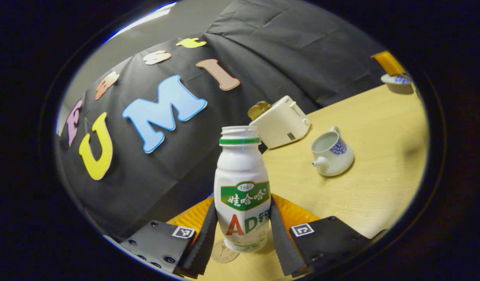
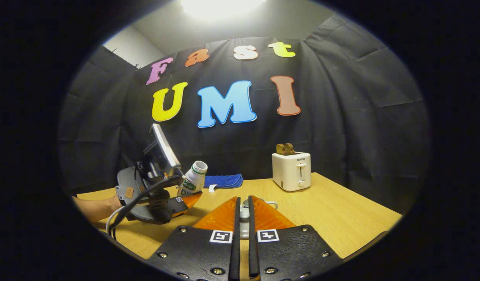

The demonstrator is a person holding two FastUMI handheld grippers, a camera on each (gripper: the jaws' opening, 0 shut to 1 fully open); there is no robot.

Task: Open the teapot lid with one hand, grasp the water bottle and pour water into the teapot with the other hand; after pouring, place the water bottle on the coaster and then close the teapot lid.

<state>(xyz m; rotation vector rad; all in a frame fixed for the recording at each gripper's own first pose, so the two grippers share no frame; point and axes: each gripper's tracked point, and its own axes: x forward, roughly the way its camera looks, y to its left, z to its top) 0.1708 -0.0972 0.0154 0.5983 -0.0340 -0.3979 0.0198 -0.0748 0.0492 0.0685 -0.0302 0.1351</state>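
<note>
While the left gripper point(image 1: 243, 234) is clamped on the water bottle point(image 1: 243, 187), both fingers press against the bottle's lower half, one on each side, in the left gripper view. Bottle is uncapped, its open mouth up, and appears upright between the fingers. A round coaster point(image 1: 224, 251) lies on the table point(image 1: 380, 156) at the bottle's base; whether the bottle touches it cannot be told.

Right gripper view: the same bottle point(image 2: 193, 178) leans, mouth toward the toaster side, held in the left gripper point(image 2: 185, 199) near the table's left edge. A hand point(image 2: 97, 208) and a cable trail behind that gripper.

Teapot point(image 1: 332, 153) stands on the table well apart from the bottle, lid off, opening bare, spout toward the bottle side. In the right gripper view only part of the teapot point(image 2: 259, 203) shows just past the fingertips.

Right gripper point(image 2: 243, 218): fingers nearly together, a narrow slot between them. A small pale object point(image 2: 244, 224) sits in that slot; what it is, and whether both fingers press on it, cannot be told.

Toaster point(image 2: 291, 171) stands near the table's far edge, toast point(image 2: 285, 148) sticking up from it. A folded blue cloth point(image 2: 224, 180) lies at the far edge, between bottle and toaster. A small patterned bowl point(image 1: 397, 81) sits toward the far corner in the left gripper view.
</note>
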